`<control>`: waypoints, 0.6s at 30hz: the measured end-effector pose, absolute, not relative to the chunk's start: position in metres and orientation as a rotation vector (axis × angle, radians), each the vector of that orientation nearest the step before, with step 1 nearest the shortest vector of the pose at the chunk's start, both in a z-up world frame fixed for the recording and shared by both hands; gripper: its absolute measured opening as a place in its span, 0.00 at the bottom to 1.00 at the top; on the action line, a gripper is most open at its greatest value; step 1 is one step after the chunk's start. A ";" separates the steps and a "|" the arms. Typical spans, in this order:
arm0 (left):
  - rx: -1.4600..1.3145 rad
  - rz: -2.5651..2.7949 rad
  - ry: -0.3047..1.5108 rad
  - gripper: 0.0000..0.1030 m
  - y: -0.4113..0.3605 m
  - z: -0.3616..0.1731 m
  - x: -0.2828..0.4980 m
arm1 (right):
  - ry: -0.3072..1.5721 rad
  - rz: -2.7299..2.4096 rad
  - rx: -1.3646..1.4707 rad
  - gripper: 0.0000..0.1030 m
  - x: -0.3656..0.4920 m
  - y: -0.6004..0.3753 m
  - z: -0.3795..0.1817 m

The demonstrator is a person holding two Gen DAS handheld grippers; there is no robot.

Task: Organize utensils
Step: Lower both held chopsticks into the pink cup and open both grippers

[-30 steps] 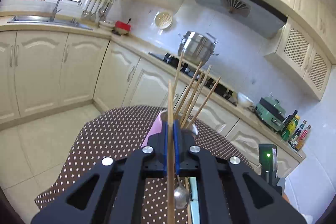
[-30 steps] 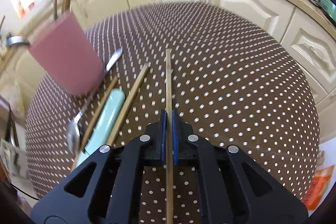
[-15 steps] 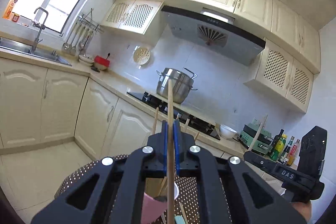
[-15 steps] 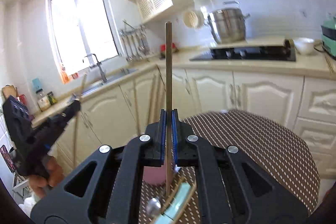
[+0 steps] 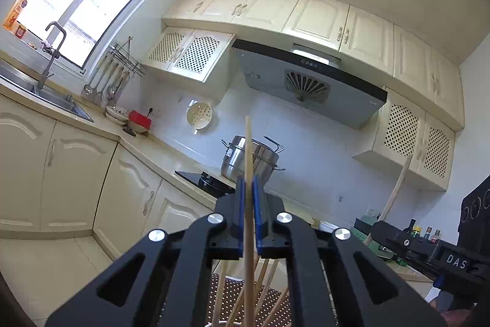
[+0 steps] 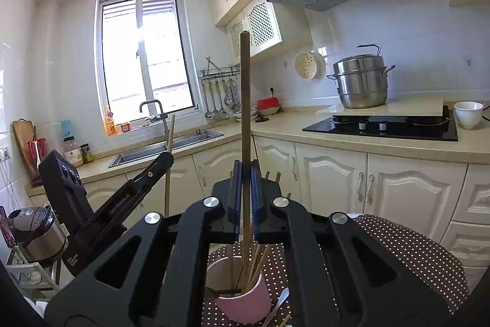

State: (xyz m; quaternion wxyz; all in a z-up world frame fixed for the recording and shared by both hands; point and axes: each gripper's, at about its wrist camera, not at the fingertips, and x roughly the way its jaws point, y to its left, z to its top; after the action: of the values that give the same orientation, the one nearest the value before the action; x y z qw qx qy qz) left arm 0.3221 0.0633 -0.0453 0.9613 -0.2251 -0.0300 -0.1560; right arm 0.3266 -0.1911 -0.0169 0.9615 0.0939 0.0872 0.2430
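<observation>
Low in the right view, a pink cup (image 6: 242,299) holds several chopsticks. Both grippers, the left gripper (image 5: 249,210) and right gripper (image 6: 245,192), point roughly level, each clamped tight on one upright chopstick (image 5: 248,149) above the cup.

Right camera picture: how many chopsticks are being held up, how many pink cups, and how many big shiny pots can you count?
Chopsticks held up: 2 (one in the right tool, one in the left tool)
Pink cup: 1
Shiny pot: 1
Total: 4
</observation>
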 end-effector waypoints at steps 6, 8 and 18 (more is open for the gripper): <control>-0.451 -0.311 -0.095 0.05 0.056 -0.049 0.340 | 0.208 0.500 0.194 0.06 0.343 -0.189 -0.037; -0.454 -0.313 -0.105 0.05 0.056 -0.051 0.344 | 0.217 0.504 0.196 0.06 0.345 -0.189 -0.041; -0.404 -0.301 -0.108 0.05 0.048 -0.062 0.358 | 0.261 0.540 0.187 0.06 0.348 -0.182 -0.051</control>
State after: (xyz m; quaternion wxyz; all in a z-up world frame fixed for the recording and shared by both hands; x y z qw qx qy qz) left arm 0.3577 0.0478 -0.0618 0.9670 -0.1999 -0.0534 -0.1487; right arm 0.3480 -0.1821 -0.0513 0.9511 0.0919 0.1282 0.2657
